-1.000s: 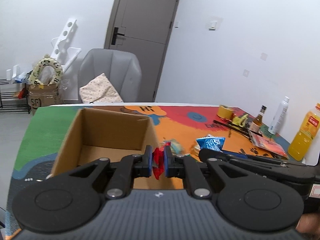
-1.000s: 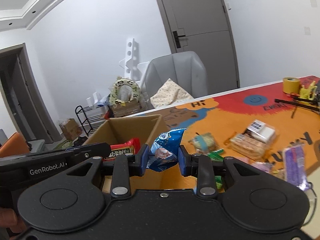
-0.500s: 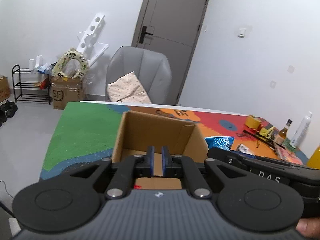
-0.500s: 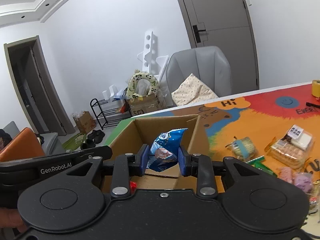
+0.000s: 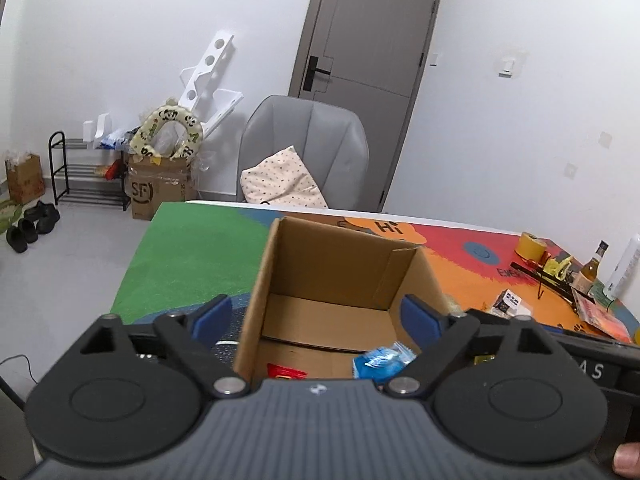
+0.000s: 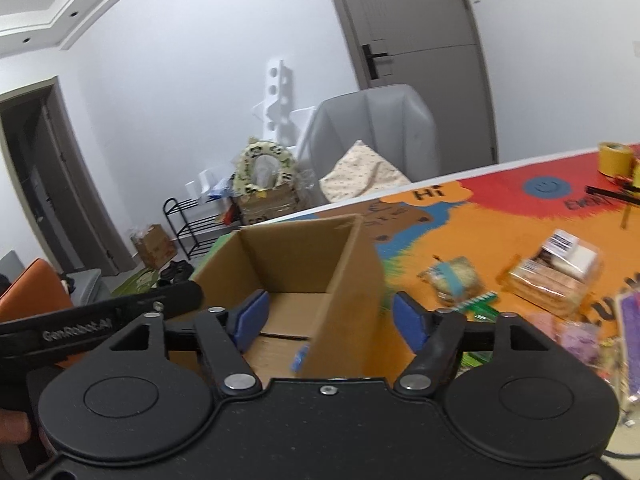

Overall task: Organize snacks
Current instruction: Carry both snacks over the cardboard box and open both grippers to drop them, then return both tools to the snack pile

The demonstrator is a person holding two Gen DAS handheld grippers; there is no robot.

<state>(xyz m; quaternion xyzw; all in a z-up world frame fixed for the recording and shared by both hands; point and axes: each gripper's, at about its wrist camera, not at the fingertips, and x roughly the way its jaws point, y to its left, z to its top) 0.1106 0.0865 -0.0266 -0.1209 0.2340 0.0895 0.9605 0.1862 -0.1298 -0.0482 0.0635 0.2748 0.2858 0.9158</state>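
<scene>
Both grippers are held over the cardboard box (image 5: pixel 340 280); the left gripper (image 5: pixel 324 314) is spread wide and nothing is gripped; the right gripper (image 6: pixel 326 316) is likewise wide open and empty. Two items are seen on the box floor: a blue snack packet (image 5: pixel 382 362) and a red packet (image 5: pixel 286 371). Several wrapped snacks (image 6: pixel 552 270) are left on the colourful table mat (image 6: pixel 500 216) beside the box; the task is judged partly done.

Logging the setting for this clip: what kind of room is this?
Most likely a room in a home or flat used for recording: a shoe rack with shoes on the floor, a grey armchair holding a cushion, and a table with a colourful mat.
</scene>
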